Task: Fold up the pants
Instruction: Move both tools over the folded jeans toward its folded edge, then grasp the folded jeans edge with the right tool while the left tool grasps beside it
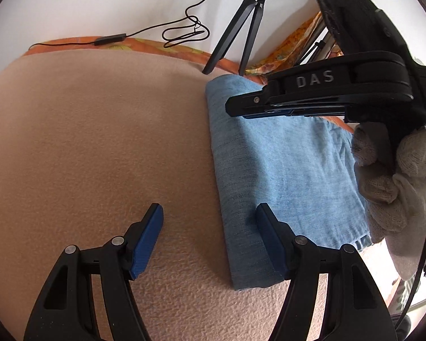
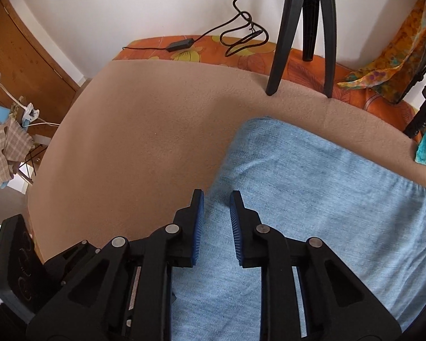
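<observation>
Pants [image 1: 284, 170], already folded into a blue denim block, are laid on the beige blanket [image 1: 99, 142] near the tripod [image 1: 241, 28]. Left hand-held gripper [image 1: 210, 221] is held spread across their folded edge; right hand-held gripper [image 2: 216, 199] is narrowed above them, pinching nothing. Both edges should be gripped evenly.

I see a bed covered by a beige fleece blanket [image 2: 144, 130], and under it an orange sheet with a leaf print [image 2: 306, 71] shows along the far edge by the wall. On the blanket lie the folded light blue denim pants [image 2: 326, 187], at the right side. A black tripod [image 2: 301, 28] stands with its feet at the border of blanket and sheet. A black cable with a small adapter [image 2: 181, 44] lies on the sheet.
</observation>
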Available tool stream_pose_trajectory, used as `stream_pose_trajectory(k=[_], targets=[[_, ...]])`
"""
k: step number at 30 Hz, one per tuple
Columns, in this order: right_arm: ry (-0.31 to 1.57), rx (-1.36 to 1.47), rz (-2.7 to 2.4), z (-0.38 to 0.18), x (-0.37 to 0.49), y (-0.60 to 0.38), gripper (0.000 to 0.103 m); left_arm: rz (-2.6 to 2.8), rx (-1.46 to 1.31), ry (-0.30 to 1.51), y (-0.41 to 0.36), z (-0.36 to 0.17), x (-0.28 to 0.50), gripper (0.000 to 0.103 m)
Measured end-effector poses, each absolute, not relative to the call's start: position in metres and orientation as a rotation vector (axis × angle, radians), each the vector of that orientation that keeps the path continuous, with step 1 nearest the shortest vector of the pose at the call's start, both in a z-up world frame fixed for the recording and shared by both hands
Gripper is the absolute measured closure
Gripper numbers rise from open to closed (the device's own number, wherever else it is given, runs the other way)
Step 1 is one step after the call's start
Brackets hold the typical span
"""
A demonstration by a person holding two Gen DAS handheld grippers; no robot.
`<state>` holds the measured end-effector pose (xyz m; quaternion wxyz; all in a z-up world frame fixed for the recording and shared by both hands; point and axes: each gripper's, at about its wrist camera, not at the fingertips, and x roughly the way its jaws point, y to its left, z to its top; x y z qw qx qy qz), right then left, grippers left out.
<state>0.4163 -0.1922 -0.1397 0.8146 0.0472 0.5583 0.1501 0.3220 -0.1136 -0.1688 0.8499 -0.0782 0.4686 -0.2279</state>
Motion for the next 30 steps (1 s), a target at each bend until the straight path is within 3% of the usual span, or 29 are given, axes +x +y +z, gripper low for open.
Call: stream_pose_trajectory(k=[20,23,27,30], targets=[[1.206,0.055,0.23,-0.157,0.479,-0.171,0.086,-0.526,-0.094,0.966,-0.114,-0.165,0.285,0.036],[1.207,0.027,0.237,-0.143,0.472,-0.167,0.081,-0.545,-0.206,0.982,-0.104,-0.165,0.289,0.036],[1.23,0.022,0.24,-0.126,0.456,-0.171,0.065,-0.551,-0.341,0.991,-0.096,-0.166,0.297,0.036],[1.278,0.108,0.25,-0.122,0.448,-0.182,0.063,-0.582,-0.359,0.999,-0.102,-0.166,0.299,0.036]])
